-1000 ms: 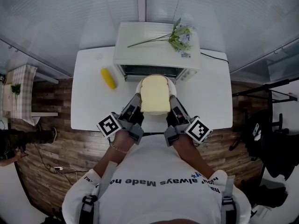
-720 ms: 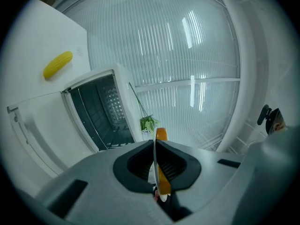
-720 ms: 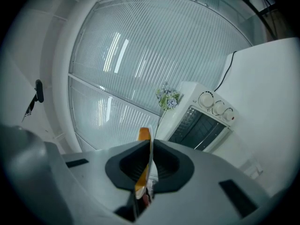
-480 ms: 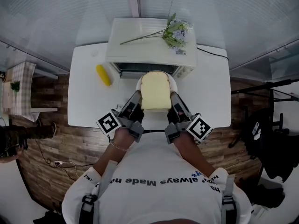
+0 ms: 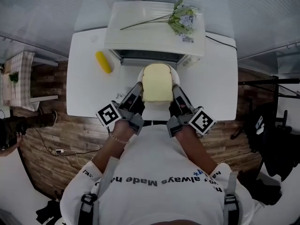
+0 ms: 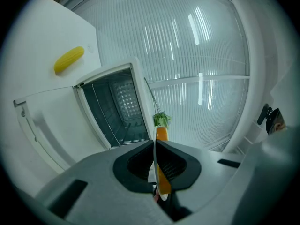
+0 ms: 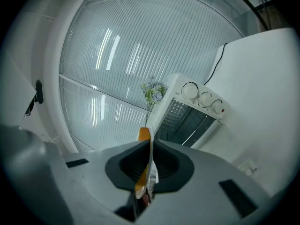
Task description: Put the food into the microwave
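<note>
three knobs (image 7: 205,99) show in right gripper view

The left forearm (image 5: 114,146) and right forearm (image 5: 194,146) reach forward side by side. The left claw (image 5: 138,89) and right claw (image 5: 175,90) point roughly level, jaws pinched on opposite rims of the plate (image 5: 176,78).

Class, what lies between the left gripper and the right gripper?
A plate with a bread slice, its rim pinched by the left gripper and right gripper, seen in the head view.
</note>
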Demonstrator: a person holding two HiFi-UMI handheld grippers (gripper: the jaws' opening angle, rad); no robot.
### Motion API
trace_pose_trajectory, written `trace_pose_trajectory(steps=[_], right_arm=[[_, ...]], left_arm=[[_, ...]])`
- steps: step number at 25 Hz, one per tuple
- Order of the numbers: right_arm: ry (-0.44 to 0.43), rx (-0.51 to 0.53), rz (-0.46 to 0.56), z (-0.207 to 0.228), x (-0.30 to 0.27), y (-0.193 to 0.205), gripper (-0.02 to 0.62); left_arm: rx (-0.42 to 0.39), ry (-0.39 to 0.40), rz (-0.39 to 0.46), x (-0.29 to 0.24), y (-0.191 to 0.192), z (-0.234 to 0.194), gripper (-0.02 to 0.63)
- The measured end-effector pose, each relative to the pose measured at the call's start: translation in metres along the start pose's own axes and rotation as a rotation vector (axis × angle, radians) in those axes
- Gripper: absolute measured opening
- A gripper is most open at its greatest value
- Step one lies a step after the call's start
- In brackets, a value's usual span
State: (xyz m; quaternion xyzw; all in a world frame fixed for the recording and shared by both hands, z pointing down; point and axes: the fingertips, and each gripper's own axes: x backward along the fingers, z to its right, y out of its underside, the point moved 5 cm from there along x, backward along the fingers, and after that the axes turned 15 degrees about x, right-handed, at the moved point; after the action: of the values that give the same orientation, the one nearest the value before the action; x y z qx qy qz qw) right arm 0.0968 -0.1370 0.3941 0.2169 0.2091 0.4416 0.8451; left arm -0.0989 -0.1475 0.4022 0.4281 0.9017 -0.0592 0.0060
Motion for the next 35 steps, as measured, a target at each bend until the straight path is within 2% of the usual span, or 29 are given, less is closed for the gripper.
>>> trace_pose_trajectory(steps=[20,35], right_arm=[[0.08,-0.065,-0.034,0.071,-0.048,0.028,0.026],[0.14,-0.094,-0.052,0.161,-0.106,0.047,0.028]], left_arm=[[0.018,-0.06,-0.036,-0.035,-0.04,-0.071,0.018],[-0.001,-0.129,-0.05,-0.088,-0.079,-0.153,0.018]])
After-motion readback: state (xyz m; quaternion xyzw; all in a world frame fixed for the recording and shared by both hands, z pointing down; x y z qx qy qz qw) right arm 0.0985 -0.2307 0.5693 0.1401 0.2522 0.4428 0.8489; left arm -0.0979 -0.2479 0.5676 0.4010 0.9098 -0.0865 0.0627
